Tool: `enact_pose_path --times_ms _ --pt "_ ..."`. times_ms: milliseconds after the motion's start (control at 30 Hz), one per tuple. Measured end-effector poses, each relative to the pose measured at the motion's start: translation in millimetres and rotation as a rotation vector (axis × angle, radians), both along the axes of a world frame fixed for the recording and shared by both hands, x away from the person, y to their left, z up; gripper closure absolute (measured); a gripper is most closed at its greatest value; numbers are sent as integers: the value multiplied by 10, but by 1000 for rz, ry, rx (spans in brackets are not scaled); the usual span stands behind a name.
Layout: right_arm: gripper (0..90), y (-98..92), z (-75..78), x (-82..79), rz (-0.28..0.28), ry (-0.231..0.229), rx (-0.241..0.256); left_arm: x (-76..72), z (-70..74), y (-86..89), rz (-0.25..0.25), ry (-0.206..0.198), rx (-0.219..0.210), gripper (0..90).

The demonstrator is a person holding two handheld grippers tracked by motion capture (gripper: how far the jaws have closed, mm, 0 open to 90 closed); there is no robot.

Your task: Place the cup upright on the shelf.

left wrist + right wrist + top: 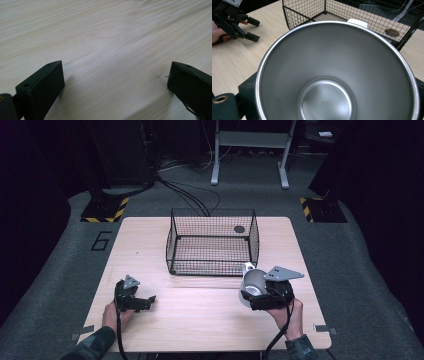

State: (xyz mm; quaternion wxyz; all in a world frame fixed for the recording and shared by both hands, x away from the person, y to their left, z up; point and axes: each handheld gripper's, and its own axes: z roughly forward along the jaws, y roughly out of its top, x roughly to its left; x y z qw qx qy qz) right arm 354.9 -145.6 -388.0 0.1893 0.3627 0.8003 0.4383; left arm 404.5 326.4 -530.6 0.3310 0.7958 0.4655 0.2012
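Note:
A stainless steel cup (253, 283) with a white tab (247, 268) on its rim is clamped in my right gripper (256, 296), near the basket's front right corner. In the right gripper view the cup's mouth (332, 62) faces the camera and its inside is bare, with a black jaw on either side. The black wire basket (210, 252) stands at the table's middle back. My left gripper (149, 302) rests low at the front left, open. Its jaws stand wide apart over bare wood in the left gripper view (115, 72).
The light wooden table (200, 325) carries the basket (312, 10), and a dark round spot (239, 229) shows through its mesh at the back right. The left gripper (254, 30) lies far off to the cup's left. Dark floor, cables and stands surround the table.

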Motion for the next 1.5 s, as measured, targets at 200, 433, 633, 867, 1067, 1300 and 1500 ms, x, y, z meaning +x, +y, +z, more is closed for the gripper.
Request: enact_pose_path --times_ms 200,433,633,867,1067,1300,1500 --pt "66 69 116 76 17 -12 12 13 -3 -10 6 -4 -7 8" --pt "66 169 266 177 48 -29 2 15 -5 -15 10 -7 -9 8" --pt "66 219 383 272 70 -41 3 18 -15 -23 16 -19 -13 8" --pt "66 310 478 397 83 -47 -3 19 -13 -22 14 -15 -13 9" --pt "66 362 572 487 85 -47 0 20 -10 -22 13 -13 -10 8" --pt "66 440 664 635 98 -55 5 22 -12 -20 10 -16 -8 9" --pt "66 513 720 747 103 -60 4 23 -12 -21 12 -17 -8 9"
